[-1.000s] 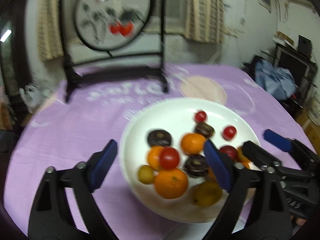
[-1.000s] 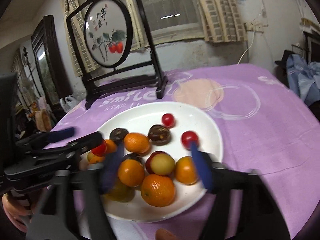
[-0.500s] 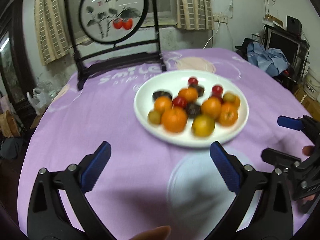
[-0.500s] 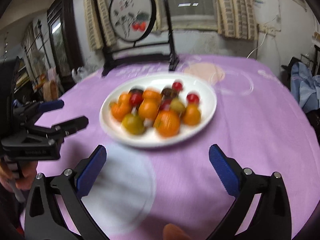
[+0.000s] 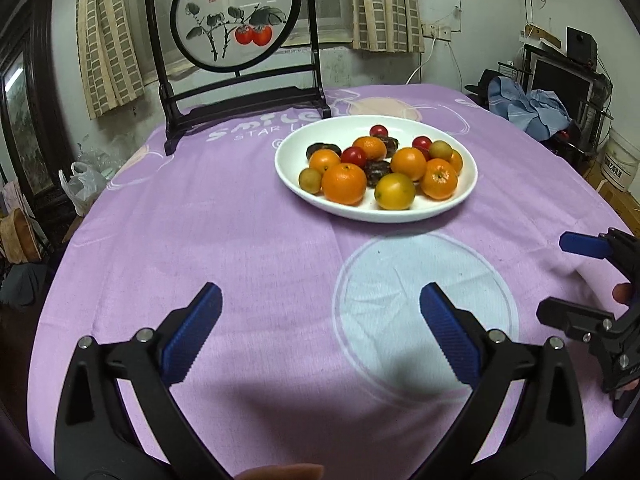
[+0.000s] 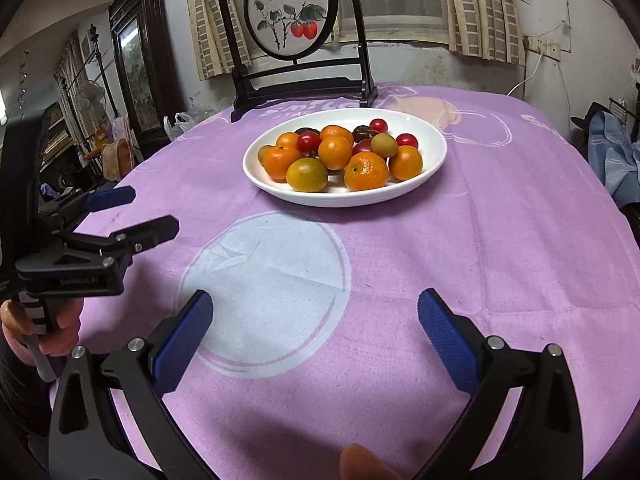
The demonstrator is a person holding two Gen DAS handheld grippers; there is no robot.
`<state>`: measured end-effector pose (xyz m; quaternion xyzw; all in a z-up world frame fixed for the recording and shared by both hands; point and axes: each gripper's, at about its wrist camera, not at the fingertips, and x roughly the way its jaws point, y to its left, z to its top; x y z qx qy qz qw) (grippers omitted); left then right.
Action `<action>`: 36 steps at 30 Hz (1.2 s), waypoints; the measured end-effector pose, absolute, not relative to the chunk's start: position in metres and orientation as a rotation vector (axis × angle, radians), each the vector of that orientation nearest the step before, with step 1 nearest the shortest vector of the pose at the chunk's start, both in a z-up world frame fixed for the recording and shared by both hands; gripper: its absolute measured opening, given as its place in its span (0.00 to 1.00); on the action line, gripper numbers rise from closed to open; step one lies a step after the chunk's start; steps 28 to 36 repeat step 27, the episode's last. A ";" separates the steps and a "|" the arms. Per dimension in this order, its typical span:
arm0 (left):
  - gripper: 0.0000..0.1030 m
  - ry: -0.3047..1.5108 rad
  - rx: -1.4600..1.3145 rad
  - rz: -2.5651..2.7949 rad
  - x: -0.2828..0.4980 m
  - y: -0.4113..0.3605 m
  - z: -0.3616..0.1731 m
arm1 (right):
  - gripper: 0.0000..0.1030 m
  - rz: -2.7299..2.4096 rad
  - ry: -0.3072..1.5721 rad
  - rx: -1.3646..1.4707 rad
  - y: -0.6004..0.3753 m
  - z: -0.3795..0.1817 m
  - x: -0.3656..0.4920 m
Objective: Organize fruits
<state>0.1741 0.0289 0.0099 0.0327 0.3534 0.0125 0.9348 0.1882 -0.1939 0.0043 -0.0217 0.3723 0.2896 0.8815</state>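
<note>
- Left wrist view: the left gripper (image 5: 320,316) hangs over the bare purple tablecloth (image 5: 224,240) with its blue pads wide apart and nothing between them, well short of the fruit, which reads as a resting or ready stance, not a reach.
- The white plate (image 5: 466,196) sits toward the far middle of the table, just in front of the framed persimmon screen (image 5: 236,20). All the fruit is heaped on it: oranges such as the front one (image 5: 344,183), a yellow-green fruit (image 5: 395,191), cherry tomatoes (image 5: 353,156) and dark fruits (image 5: 377,171). Piled and touching, they would likely roll if one were pulled carelessly.
- At the right edge the right gripper (image 5: 576,276) is seen side-on, also apart from the plate.
- Right wrist view: the right gripper's jaws are spread wide and empty above a pale printed circle (image 6: 268,292) on the cloth; the plate lies well ahead.
- The left gripper shows at the left edge, its jaws parted. No second container is in view, so where sorted fruit should go is hard to say.
</note>
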 end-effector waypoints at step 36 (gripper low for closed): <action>0.98 0.717 0.099 0.059 0.174 0.027 0.006 | 0.99 0.577 0.792 -0.049 -0.195 0.001 0.190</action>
